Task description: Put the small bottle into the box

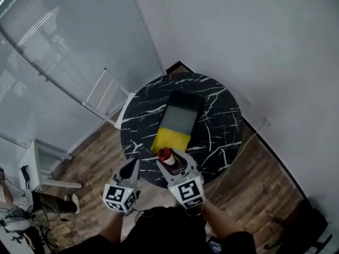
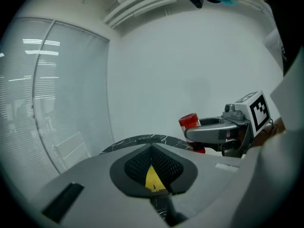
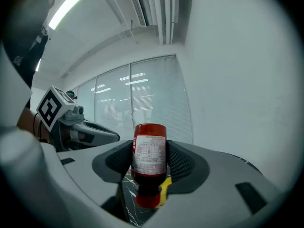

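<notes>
A small red bottle (image 1: 166,155) with a white label (image 3: 149,156) is clamped between the pads of my right gripper (image 1: 170,160), its cap pointing down in the right gripper view. It hangs over the near edge of the round black marble table (image 1: 222,126). Just beyond it lies the box (image 1: 181,116), long and grey inside, with a yellow flap (image 1: 170,139) on the near end. My left gripper (image 1: 131,168) is to the left of the right one, fingertips together and empty. From the left gripper view the bottle (image 2: 190,121) shows in the right gripper (image 2: 216,133).
A white frame rack (image 1: 106,97) leans against the glass wall left of the table. A white stand (image 1: 42,165) is on the wooden floor at the far left. Plain white walls close in behind and right of the table.
</notes>
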### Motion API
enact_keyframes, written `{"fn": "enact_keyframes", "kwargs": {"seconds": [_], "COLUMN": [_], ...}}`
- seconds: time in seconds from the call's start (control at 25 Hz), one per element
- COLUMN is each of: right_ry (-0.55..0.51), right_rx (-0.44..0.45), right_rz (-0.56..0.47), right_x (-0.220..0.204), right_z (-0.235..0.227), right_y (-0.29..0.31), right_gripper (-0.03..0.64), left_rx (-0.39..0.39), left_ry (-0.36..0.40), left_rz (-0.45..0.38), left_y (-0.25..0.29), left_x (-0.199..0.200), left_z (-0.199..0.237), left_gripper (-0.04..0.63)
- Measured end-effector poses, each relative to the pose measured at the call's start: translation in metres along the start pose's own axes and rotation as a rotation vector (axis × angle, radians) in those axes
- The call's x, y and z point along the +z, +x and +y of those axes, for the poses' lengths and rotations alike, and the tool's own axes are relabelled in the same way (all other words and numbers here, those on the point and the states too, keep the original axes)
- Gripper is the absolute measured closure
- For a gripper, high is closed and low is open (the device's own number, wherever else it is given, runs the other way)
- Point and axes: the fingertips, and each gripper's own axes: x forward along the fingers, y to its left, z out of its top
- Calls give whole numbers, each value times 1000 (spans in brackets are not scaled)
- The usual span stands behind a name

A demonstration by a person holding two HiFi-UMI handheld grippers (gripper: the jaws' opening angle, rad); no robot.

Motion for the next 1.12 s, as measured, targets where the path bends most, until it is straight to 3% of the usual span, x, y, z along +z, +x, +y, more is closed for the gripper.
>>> {"fn": "enact_keyframes", "kwargs": {"seconds": [0.24, 0.84, 1.12], "right_ry": [20, -94, -110], "right_rx": [-21, -74, -96], "right_rz": [23, 233, 367], "right_x": [-26, -101, -132], "right_z": [-21, -56, -66], "right_y": [10, 57, 94], "right_gripper": [407, 407, 407], "left_rx": [-75, -315, -331], "left_ry": [20, -61, -74], "left_rz": [143, 282, 332], "left_y": [49, 124, 152], "left_x": [-27, -64, -81], "left_z": [-3, 1, 34], "left_gripper": [595, 595, 595]}}
